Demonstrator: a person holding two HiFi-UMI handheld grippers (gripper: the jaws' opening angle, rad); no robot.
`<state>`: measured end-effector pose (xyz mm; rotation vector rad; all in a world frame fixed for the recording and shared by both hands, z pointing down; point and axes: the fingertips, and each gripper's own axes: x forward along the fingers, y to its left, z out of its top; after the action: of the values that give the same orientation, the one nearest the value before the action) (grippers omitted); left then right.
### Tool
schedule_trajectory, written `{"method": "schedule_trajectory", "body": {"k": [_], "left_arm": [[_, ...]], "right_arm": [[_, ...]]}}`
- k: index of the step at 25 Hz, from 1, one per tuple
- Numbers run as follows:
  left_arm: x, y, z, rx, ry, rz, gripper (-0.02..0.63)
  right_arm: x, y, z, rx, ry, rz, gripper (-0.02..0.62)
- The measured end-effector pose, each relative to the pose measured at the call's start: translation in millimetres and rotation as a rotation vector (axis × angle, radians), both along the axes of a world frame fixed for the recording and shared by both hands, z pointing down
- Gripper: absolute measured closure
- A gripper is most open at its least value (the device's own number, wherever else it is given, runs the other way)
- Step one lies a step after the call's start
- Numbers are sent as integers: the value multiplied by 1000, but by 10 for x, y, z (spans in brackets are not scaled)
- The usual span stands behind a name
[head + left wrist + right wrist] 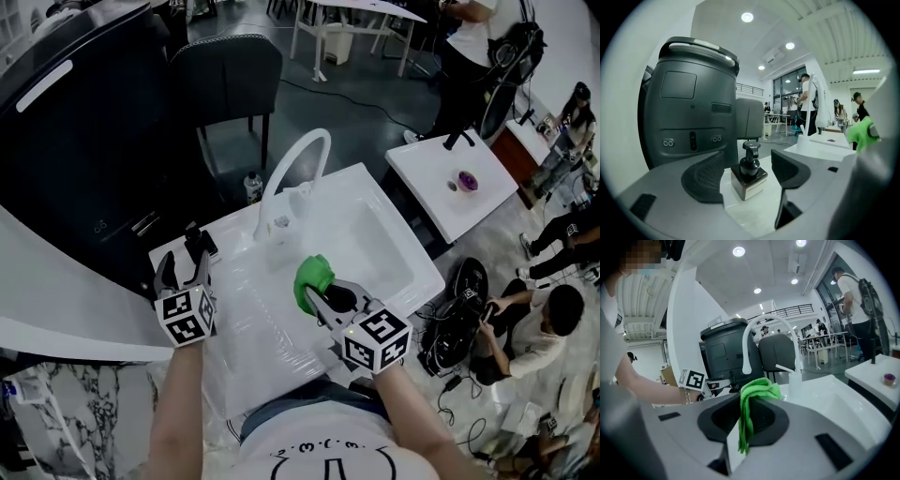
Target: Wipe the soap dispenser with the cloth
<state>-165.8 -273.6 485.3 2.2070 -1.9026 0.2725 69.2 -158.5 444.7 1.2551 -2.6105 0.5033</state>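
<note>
The soap dispenser, a dark pump bottle on a square base, stands upright on the white counter. It sits between the spread jaws of my left gripper, and neither pad touches it. In the head view the dispenser is just beyond my left gripper at the counter's left. My right gripper is shut on the green cloth, which hangs bunched between its pads. In the head view the right gripper holds the cloth over the sink's near edge.
A white arched faucet rises behind the sink basin. A big dark bin stands right behind the dispenser. A small bottle, a black chair and a white side table lie beyond. People sit at the right.
</note>
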Motion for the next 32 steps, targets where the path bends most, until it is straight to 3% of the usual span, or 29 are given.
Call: {"method": "schedule_trajectory", "body": {"k": [9, 10, 11, 12, 21, 28, 32], "left_arm": [[102, 657, -439, 154, -85, 154, 312], [86, 725, -481, 169, -94, 153, 410], [65, 787, -521, 183, -97, 149, 575], [48, 839, -559, 193, -96, 147, 589], [17, 1130, -933, 280, -89, 139, 591], [237, 1343, -1390, 407, -201, 178, 591], [290, 1473, -1553, 432, -200, 162, 591]], "right_arm": [[-241, 52, -185, 129, 72, 19, 545], [-263, 57, -201, 149, 91, 25, 546], [-283, 64, -219, 168, 108, 32, 545], [-300, 71, -240, 186, 123, 39, 545], [-353, 177, -565, 344, 195, 79, 546], [-188, 236, -981, 436, 168, 114, 546], [-96, 324, -1155, 454, 156, 120, 548]]}}
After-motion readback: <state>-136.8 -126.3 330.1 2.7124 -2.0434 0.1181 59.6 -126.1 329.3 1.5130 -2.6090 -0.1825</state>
